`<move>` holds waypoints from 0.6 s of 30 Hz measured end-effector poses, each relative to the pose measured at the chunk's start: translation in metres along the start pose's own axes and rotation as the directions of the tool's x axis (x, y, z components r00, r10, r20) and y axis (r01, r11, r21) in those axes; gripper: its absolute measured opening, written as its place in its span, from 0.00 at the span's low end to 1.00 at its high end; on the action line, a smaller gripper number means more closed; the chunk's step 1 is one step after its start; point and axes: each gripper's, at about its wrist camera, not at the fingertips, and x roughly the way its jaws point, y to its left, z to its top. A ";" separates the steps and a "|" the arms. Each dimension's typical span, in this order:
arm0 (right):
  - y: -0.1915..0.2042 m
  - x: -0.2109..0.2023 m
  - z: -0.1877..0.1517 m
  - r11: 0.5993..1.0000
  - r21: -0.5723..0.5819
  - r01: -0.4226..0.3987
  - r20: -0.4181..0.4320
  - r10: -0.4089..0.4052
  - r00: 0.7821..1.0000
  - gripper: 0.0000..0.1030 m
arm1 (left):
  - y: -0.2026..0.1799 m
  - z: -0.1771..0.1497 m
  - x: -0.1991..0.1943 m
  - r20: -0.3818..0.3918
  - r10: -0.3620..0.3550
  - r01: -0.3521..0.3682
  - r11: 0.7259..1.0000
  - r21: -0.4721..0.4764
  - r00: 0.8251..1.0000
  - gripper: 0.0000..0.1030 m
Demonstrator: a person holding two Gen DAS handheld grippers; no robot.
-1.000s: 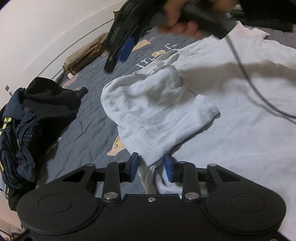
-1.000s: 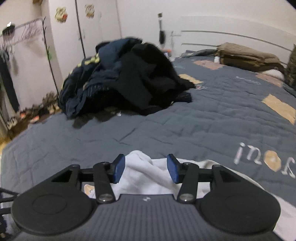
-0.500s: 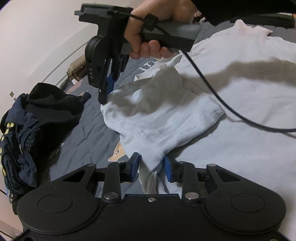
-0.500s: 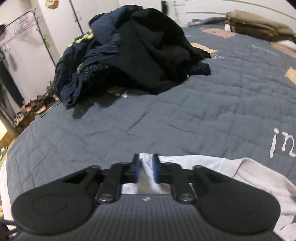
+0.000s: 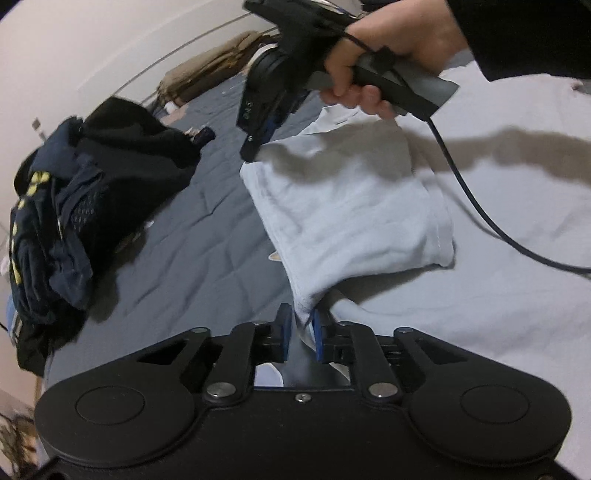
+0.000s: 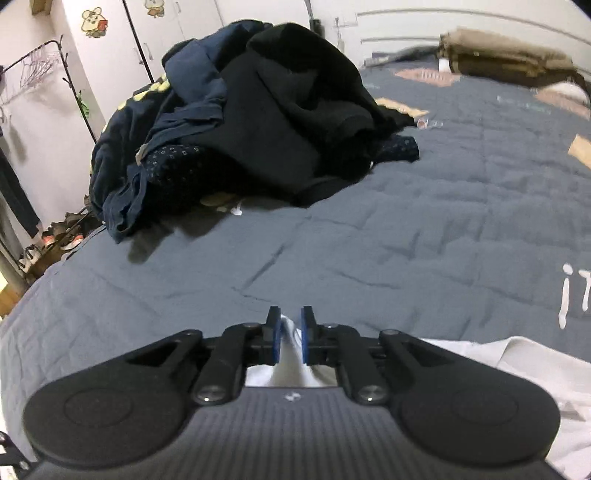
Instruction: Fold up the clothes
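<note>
1. The white shirt [image 5: 498, 295] lies spread on the bed, filling the left wrist view from 12 round to 5 o'clock, with its sleeve [image 5: 351, 206] folded over at centre.
2. The left claw [image 5: 299, 332] is nearly closed, its blue pads pinching the sleeve's lower corner at 6 o'clock in its own view.
3. The right claw [image 5: 258, 142], seen at 12 o'clock in the left wrist view, is nearly closed on the sleeve's far corner; in its own view [image 6: 290, 338] white cloth stands between the pads.
4. A hand [image 5: 373, 55] in a dark sleeve grips the right claw's handle, and a black cable [image 5: 480, 218] hangs from it across the shirt toward 3 o'clock.
5. The bed is covered by a grey quilted bedspread [image 6: 406, 229] with tan patches and white lettering at 3 o'clock in the right wrist view.
6. A heap of dark clothes [image 6: 258, 122], navy and black, sits on the bedspread at 11 o'clock in that view, well apart from the shirt.
7. Folded brown bedding [image 6: 506, 62] lies at 1 o'clock by the white headboard.
8. A clothes rack [image 6: 44, 70] stands at 10 o'clock against a white wall with cartoon stickers [image 6: 94, 24]; shoes [image 6: 59, 240] sit on the floor below.
</note>
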 end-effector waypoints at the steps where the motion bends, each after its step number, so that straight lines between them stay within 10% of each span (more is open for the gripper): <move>1: -0.002 -0.005 0.000 1.000 0.011 0.002 0.015 -0.002 1.000 0.13 | 0.000 0.000 -0.003 0.018 -0.001 0.001 1.000 0.001 1.000 0.24; 5: -0.010 -0.035 0.001 0.999 0.009 0.038 0.071 -0.038 0.997 0.28 | -0.004 0.002 -0.016 0.108 -0.005 0.003 1.000 0.023 0.994 0.44; 18: -0.041 -0.087 -0.062 0.985 0.049 0.165 -0.027 -0.164 0.986 0.42 | -0.056 0.001 0.006 0.161 0.032 -0.079 0.953 0.292 0.986 0.44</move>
